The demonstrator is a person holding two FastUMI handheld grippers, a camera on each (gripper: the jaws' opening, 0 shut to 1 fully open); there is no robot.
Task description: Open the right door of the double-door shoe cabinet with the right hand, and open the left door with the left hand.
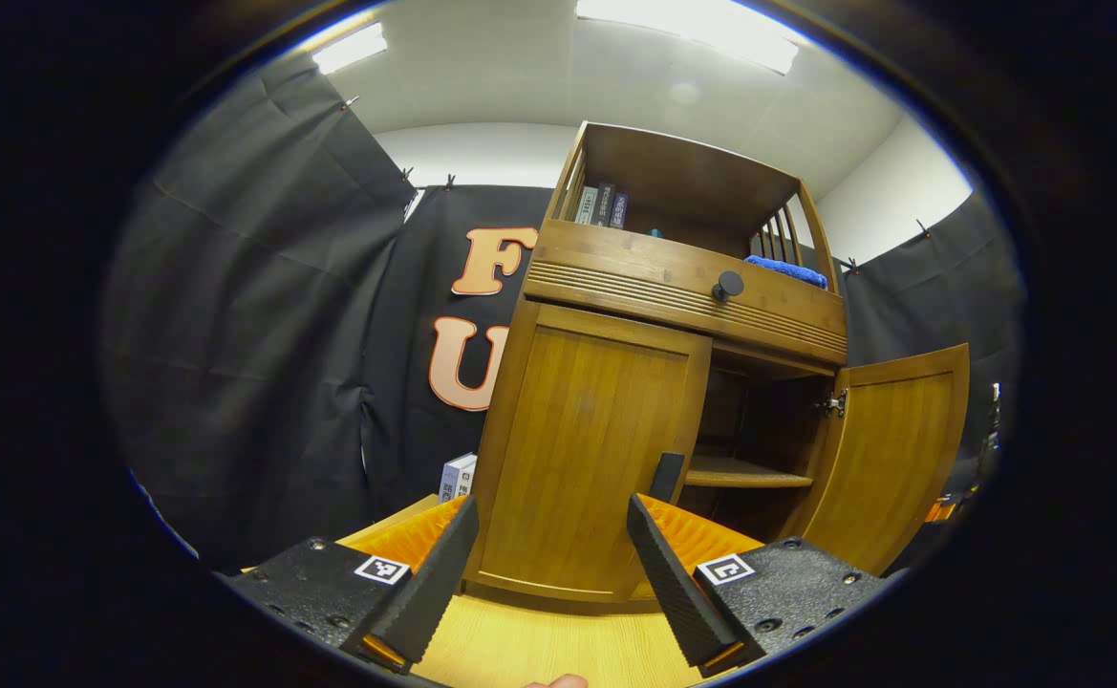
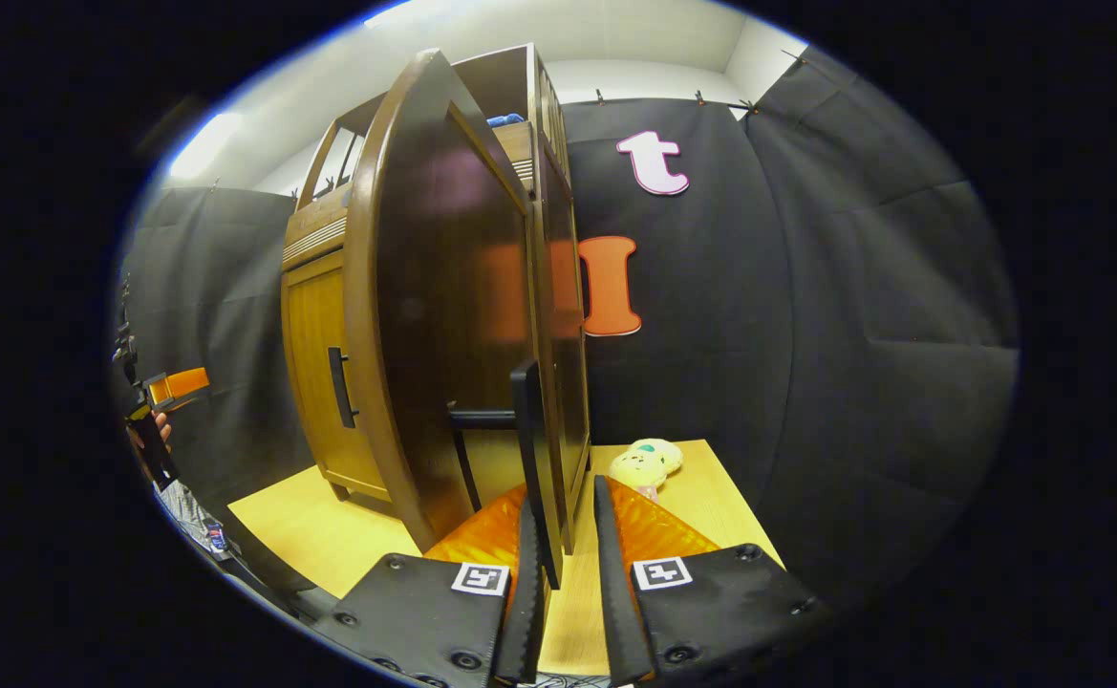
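The wooden shoe cabinet (image 1: 682,287) stands on a light table. Its left door (image 1: 587,449) is closed; the dark handle (image 1: 665,476) on it sits just beyond my left gripper (image 1: 553,564), which is open and touches nothing. The right door (image 1: 892,449) hangs swung out, showing an inner shelf (image 1: 744,471). In the right gripper view this door (image 2: 443,315) is seen nearly edge-on. Its bar handle (image 2: 526,449) stands between the narrowly parted fingers of my right gripper (image 2: 568,564), against the left finger, with a gap to the other. The left door's handle (image 2: 340,387) is visible further back.
A drawer with a round knob (image 1: 728,285) tops the doors; books (image 1: 601,204) and a blue cloth (image 1: 787,270) lie on the upper shelf. A small box (image 1: 458,476) stands left of the cabinet, a plush toy (image 2: 649,462) on its right. The left gripper (image 2: 171,387) is held by a hand (image 2: 152,440).
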